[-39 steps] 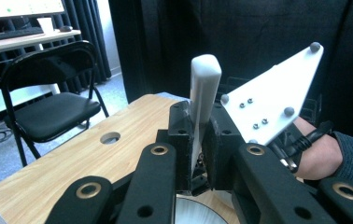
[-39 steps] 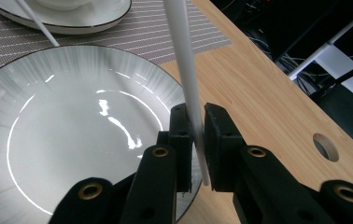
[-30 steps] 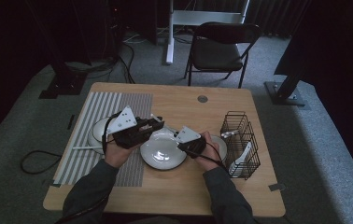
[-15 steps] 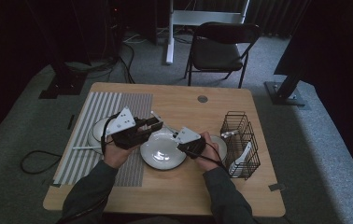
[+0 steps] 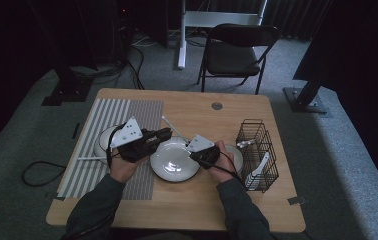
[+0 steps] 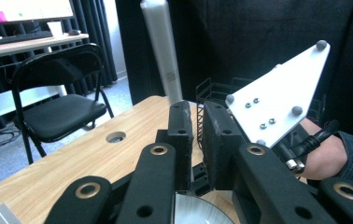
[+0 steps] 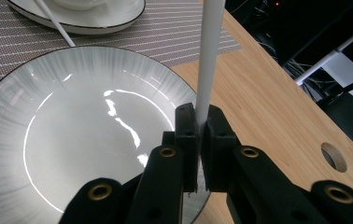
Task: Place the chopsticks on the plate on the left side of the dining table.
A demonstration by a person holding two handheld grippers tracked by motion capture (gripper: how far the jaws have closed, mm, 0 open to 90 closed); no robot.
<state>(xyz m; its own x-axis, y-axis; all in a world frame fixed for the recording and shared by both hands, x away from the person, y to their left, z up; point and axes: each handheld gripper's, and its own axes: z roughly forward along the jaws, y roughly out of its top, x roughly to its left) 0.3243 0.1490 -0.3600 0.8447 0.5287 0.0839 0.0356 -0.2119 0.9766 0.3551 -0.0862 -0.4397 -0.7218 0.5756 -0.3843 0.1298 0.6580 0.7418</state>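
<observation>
the right gripper (image 7: 197,122) pinches a thin white stick (image 7: 209,56) over the plate (image 7: 72,140)'s rim; the left gripper (image 6: 198,135)'s jaws have just been closing, nearly together, with nothing between them. held so near its end, the stick could swivel or slip and clatter onto the plate.

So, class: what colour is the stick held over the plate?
White stick, clearest in the right gripper view.

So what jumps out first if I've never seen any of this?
Probably the white stick clamped in the right gripper, rising over the shiny grey plate at the table's middle. The left gripper hovers at that plate's left edge, jaws just closing on nothing. A black wire basket stands to the right.
</observation>
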